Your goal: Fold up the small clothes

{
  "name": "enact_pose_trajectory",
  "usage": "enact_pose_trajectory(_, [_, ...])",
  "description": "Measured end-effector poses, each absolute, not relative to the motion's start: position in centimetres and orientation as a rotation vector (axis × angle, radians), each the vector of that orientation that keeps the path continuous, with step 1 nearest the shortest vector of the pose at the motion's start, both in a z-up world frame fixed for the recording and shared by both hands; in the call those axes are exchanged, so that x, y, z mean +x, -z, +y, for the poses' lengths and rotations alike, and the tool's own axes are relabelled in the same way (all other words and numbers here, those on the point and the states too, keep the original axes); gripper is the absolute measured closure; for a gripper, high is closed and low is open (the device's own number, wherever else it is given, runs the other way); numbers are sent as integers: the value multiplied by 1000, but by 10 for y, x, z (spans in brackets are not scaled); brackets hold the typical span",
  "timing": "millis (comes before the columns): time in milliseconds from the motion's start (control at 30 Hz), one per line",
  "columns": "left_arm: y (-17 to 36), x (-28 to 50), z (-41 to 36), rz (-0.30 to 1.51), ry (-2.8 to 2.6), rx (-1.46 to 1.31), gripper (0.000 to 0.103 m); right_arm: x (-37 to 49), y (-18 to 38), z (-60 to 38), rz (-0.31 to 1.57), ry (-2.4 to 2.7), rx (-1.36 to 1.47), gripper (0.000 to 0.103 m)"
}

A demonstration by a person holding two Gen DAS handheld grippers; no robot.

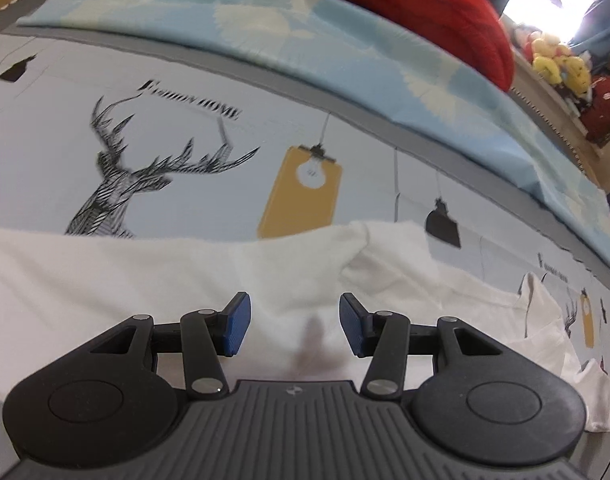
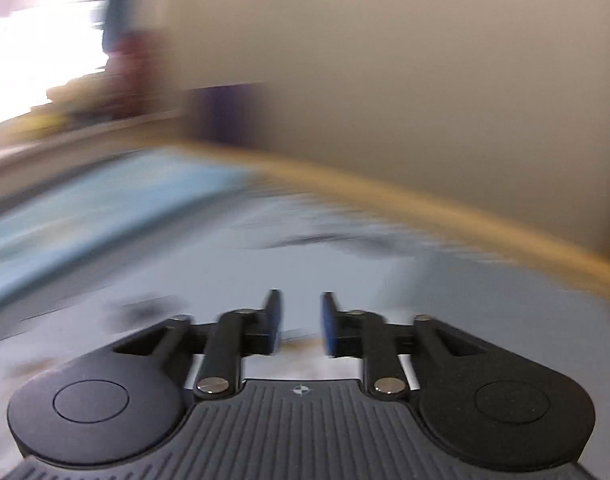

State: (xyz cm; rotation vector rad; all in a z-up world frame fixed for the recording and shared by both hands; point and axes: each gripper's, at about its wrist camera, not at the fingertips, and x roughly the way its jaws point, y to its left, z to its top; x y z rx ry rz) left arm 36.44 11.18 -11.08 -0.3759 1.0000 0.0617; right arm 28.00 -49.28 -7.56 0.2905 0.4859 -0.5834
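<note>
White garment lies spread flat on the bed sheet, a pale blue-grey sheet printed with a line-drawn deer head, a yellow tag with a bulb and small black lamp shapes. Landmark is the deer print: the garment's far edge runs just below it, covering the bottom of the deer's neck, and stretches away to both sides; a folded ridge of cloth rises to the right of the deer, under the yellow tag. Another white flap lies further right, touching the main cloth or not, can't tell. Left gripper hovers over the garment below and right of the deer, fingers spread apart, blue pads facing each other, nothing pinched between them; a faint dark smudge shows on the cloth in the gap. Beyond the deer, a light blue patterned blanket lies along the sheet's grey border, with a red quilt on it and yellow plush toys far right. Right wrist view is heavily motion-blurred: right gripper has its fingers parted with a narrow gap, nothing visible between them, above the blurred sheet; garment not identifiable there. Beige wall and a yellowish bed edge behind.
</note>
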Motion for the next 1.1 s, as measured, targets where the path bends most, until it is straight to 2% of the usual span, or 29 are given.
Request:
enact_pose_trajectory(67, [114,368,108,986,-53,-380,49,301,72,-442,545,318,292,67])
enact_pose_trajectory(167, [120,374,98,970,-44,-363,47,334,85,-371,697,18,332,60])
enact_pose_trajectory(367, [145,391,85,950,-88,-277,47,374,131,-289,918,-18,218,59])
enact_pose_trajectory(400, [150,393,84,950,-83,-268,62,370,131,-280,889,-7,177,59])
enact_pose_trajectory(433, [155,395,82,948,-72,-240,92,372,130,-273,879,-10,134,73])
enact_pose_trajectory(467, [157,398,80,940,-57,-206,97,373,130,-271,868,-27,117,91])
enact_pose_trajectory(533, [153,403,74,908,-40,-147,100,375,123,-270,822,-8,121,95])
enact_pose_trajectory(600, [139,404,70,822,-41,-135,100,377,112,-275,725,46,114,103])
enact_pose_trajectory(700, [115,400,60,666,-15,-108,97,378,91,-286,601,156,180,103])
enact_pose_trajectory(733, [109,399,55,635,-24,-77,92,379,90,-289,592,206,177,103])
enact_pose_trajectory(767, [104,399,52,637,-31,-52,81,382,91,-292,617,223,176,103])
enact_pose_trajectory(800, [101,399,50,663,-22,-37,56,383,91,-295,655,214,194,103])
enact_pose_trajectory(833, [97,397,50,685,-6,-35,53,380,87,-298,668,214,204,103])
enact_pose_trajectory(867, [93,393,52,698,-3,-39,54,375,83,-299,669,217,193,101])
enact_pose_trajectory(933, [78,382,59,710,9,-63,54,359,69,-300,660,197,152,91])
enact_pose_trajectory(1100, [29,335,80,743,24,-145,55,290,28,-298,662,30,144,90])
